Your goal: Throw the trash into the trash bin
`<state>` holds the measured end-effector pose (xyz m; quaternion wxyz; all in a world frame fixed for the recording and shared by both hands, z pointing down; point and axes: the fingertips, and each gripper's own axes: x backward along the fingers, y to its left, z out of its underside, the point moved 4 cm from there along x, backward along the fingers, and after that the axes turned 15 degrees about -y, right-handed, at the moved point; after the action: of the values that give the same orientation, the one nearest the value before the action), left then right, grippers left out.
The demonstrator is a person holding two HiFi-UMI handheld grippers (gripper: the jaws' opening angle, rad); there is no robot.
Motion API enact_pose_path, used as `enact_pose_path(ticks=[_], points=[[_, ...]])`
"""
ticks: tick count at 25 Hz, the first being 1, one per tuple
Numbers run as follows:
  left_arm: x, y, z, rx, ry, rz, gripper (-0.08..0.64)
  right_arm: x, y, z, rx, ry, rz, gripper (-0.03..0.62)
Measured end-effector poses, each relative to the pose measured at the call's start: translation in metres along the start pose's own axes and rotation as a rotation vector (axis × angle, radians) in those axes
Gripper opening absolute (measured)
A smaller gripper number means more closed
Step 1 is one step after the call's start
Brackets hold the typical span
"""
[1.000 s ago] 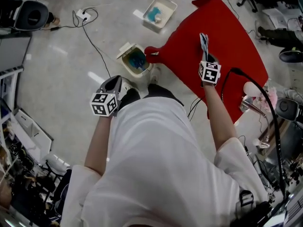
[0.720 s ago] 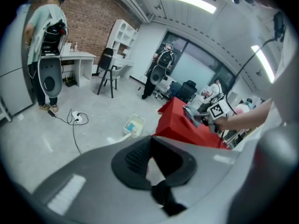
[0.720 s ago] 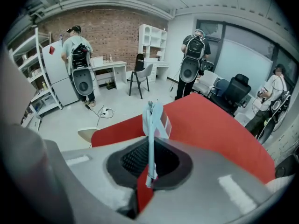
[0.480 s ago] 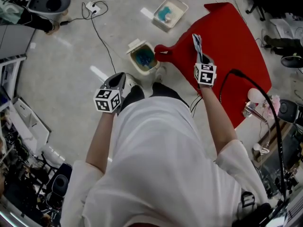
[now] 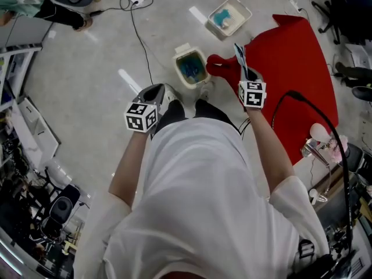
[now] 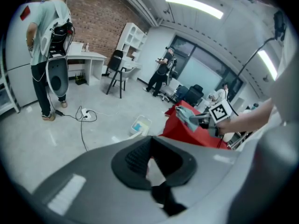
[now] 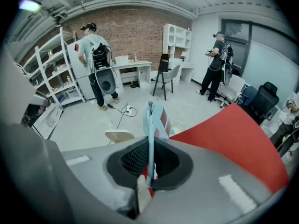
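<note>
Wrapper [image 5: 239, 53] is being gripped in the right gripper [image 5: 245, 73] jaws near the trash bin [image 5: 178, 68], drop not yet done; left gripper [image 5: 163, 93] jaws closed, empty.

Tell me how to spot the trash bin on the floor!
Find the big red sheet on the floor. Just past its left tip, close in front of the person, stands the bin. It is small and cream with a flipped-up lid and blue inside, while the white tray farther away is flat and has no lid.
</note>
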<state>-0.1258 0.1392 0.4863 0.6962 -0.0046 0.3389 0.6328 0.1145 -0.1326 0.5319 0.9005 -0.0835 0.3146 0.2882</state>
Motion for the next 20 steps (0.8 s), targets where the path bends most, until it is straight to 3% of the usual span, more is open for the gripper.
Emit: enact_pose_path(ticks=[7, 20], points=[[0.016, 0.015, 0.007, 0.021, -0.004, -0.025, 0.005, -0.012, 0.052, 0.0, 0.037, 0.011, -0.118, 0.005], [0.031, 0.033, 0.029, 0.05, 0.019, -0.059, 0.005, -0.041, 0.123, 0.032, -0.032, 0.095, -0.28, 0.005]])
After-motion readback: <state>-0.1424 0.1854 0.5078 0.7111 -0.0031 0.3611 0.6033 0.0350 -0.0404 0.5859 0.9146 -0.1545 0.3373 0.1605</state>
